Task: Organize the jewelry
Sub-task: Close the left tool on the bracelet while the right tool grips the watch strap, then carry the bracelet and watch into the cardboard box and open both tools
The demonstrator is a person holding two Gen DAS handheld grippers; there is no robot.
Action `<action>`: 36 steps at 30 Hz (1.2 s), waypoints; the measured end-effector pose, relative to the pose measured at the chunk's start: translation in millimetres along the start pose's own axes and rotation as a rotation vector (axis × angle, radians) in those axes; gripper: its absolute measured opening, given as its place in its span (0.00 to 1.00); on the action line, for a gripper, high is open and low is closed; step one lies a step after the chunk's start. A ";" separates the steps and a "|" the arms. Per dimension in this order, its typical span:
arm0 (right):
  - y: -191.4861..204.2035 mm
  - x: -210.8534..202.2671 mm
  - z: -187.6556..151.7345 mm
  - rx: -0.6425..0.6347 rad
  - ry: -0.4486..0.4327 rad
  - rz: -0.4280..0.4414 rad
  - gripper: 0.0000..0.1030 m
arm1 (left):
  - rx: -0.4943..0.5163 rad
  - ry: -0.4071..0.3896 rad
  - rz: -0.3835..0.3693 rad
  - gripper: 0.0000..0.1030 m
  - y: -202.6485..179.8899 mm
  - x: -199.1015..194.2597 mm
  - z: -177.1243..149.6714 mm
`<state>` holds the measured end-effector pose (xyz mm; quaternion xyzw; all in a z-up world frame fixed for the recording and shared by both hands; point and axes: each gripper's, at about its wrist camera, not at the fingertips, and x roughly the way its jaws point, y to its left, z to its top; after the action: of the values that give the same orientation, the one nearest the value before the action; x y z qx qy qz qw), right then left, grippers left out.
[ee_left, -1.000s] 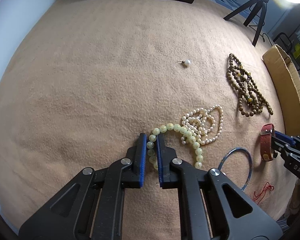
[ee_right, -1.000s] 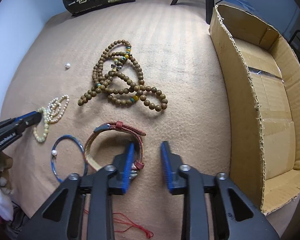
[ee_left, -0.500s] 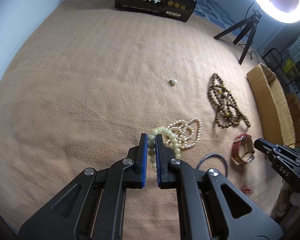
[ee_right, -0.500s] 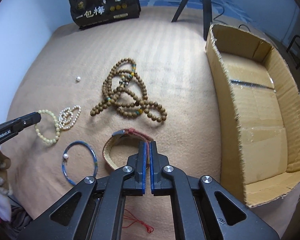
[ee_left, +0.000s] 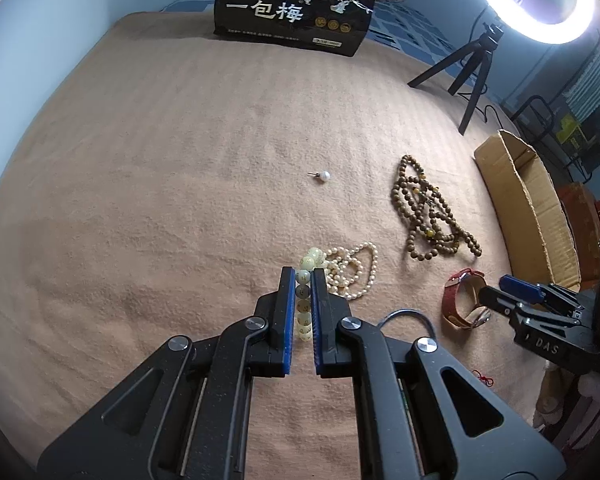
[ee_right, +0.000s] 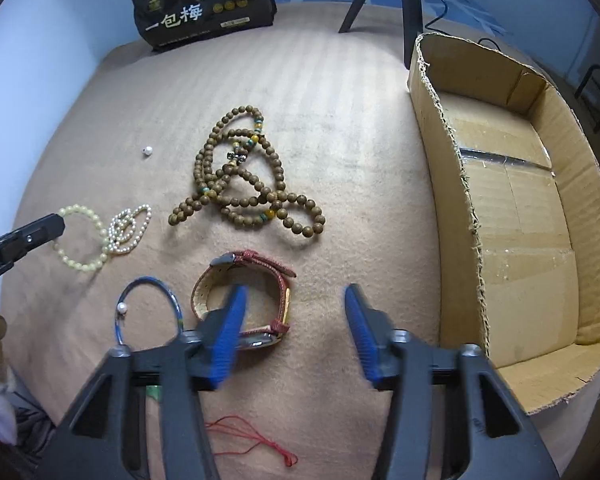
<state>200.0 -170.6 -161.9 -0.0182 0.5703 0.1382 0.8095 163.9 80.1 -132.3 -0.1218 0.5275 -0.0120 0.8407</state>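
The work surface is a tan blanket (ee_left: 160,200) lit by a ring light (ee_left: 540,0), with a black printed bag (ee_left: 296,12) at its far edge.

We hold the pale green bead bracelet (ee_left: 303,292) clamped between the pads of the left gripper (ee_left: 301,280); its free loop trails ahead of the fingertips, touching the small pearl strand (ee_left: 352,270) just right of them. Half a second ago this grip was the same, so we judge the bracelet secured and ready to carry to the cardboard box (ee_right: 512,200).

The right gripper (ee_right: 294,316) has changed: its jaws, closed half a second ago, now stand wide and blurred with motion. The red-strapped watch (ee_right: 242,276) lies on the blanket, the left finger inside its strap loop and the right finger outside. We judge that the first pinch failed or was released, so the watch needs a fresh approach.

Ahead of the right gripper lies the brown bead necklace (ee_right: 240,184); beyond that, to the left, a single pearl stud (ee_right: 147,151). The blue wire bangle (ee_right: 148,308) sits just left of the watch. A red thread (ee_right: 252,440) lies under the gripper body. The box stands open to the right, with nothing between it and the watch.
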 end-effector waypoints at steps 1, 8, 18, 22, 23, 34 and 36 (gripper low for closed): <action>1.1 2.8 1.1 -0.008 0.010 0.004 0.50 | -0.007 0.000 -0.002 0.05 2.0 0.1 0.6; 2.8 21.9 3.8 -0.020 0.038 -0.019 0.18 | -0.012 -0.001 -0.007 0.05 4.2 0.2 1.7; 6.0 -5.6 6.9 -0.019 -0.043 -0.016 0.05 | -0.035 -0.040 -0.071 0.05 -6.6 -19.2 5.6; 2.6 -32.1 7.1 -0.012 -0.104 -0.015 0.05 | -0.005 -0.070 -0.098 0.05 -22.3 -30.6 5.6; 0.8 -38.4 6.9 -0.014 -0.117 -0.018 0.05 | 0.003 -0.074 -0.104 0.05 -26.8 -32.2 5.3; -49.3 -96.2 -1.4 0.053 -0.259 -0.070 0.05 | 0.135 -0.097 -0.221 0.05 -100.3 -47.3 0.8; -63.9 -100.0 -3.0 0.081 -0.270 -0.091 0.05 | 0.143 -0.098 -0.245 0.05 -114.7 -46.4 2.3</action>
<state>181.8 -252.9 -78.3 0.0077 0.4598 0.0794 0.8844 157.7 -23.8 -65.4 -0.1256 0.4649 -0.1463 0.8641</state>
